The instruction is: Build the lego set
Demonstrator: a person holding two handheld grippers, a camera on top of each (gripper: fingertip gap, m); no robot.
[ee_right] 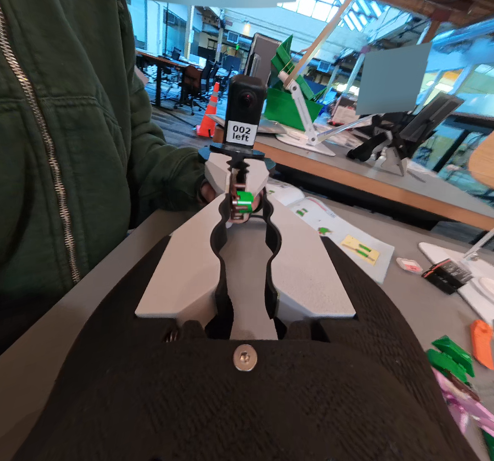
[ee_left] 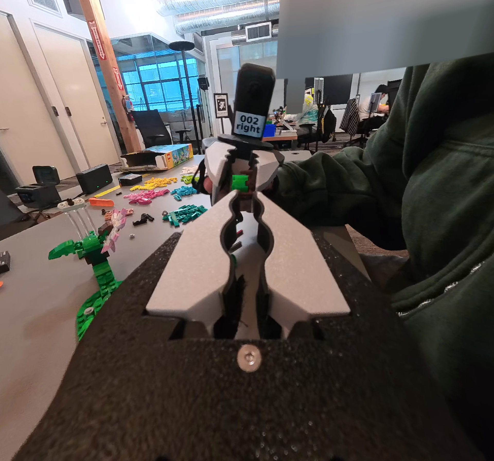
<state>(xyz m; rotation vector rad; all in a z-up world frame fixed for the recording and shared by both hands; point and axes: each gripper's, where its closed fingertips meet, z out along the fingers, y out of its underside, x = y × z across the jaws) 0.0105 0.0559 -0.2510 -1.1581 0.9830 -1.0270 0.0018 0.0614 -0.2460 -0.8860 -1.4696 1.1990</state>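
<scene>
tongs (ee_left: 244, 197) 2 | sorted brick piles (ee_left: 153, 197) 6 | orange cone (ee_right: 209, 112) 1 | set box (ee_left: 171, 158) 1

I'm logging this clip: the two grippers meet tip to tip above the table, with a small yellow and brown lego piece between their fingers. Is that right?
Not quite: the lego piece is green and brown, not yellow and brown, as both wrist views show. The rest holds: the left gripper and the right gripper meet tip to tip above the table, with the piece between their fingers.
</scene>
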